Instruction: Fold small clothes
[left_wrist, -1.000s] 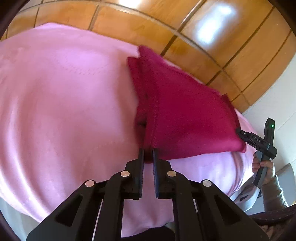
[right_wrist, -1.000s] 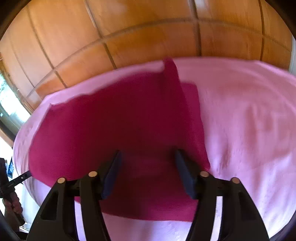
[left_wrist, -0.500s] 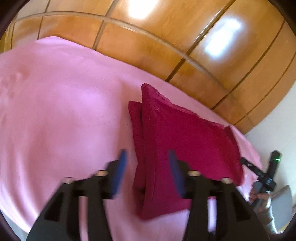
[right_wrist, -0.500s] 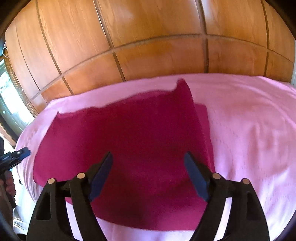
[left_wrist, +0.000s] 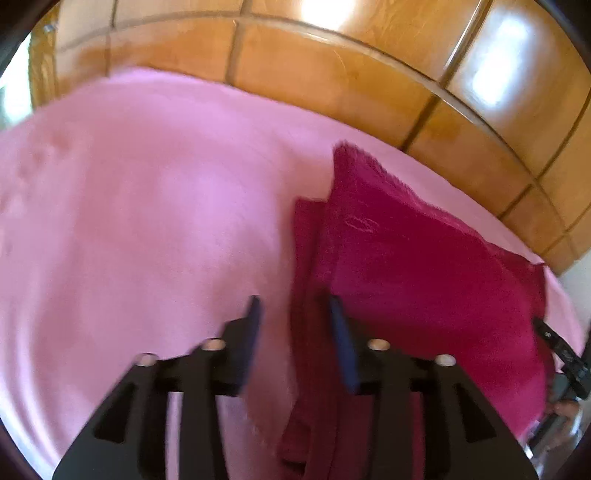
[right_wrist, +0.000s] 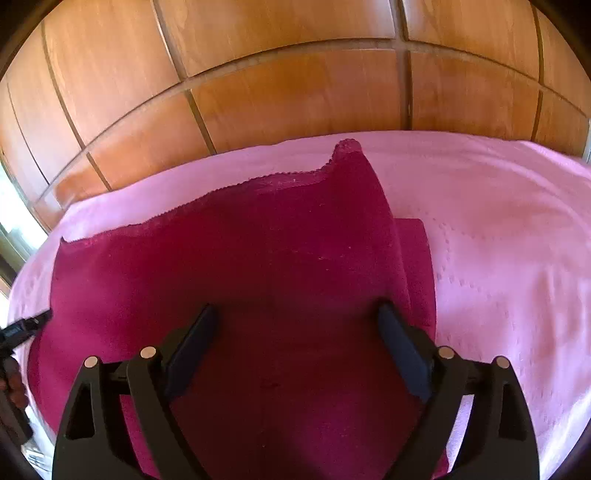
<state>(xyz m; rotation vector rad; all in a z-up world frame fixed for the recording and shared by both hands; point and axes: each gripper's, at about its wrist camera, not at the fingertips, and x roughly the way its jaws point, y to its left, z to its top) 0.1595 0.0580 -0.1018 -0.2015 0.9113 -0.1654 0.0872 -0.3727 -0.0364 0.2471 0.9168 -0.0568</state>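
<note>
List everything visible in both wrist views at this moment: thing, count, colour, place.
cloth: one, dark magenta, lying folded on the cover, a lower layer sticking out along one side.
cover: one, pink, spread over the whole surface under the cloth.
wood panels: several, orange-brown, glossy, behind the cover.
left gripper: one, black, jaws apart and just closing a little, over the cloth's layered edge, not gripping it.
right gripper: one, black, jaws wide and just opening, above the cloth's middle, holding nothing.
hand: one, at the left view's right edge, holding the right gripper's handle.
</note>
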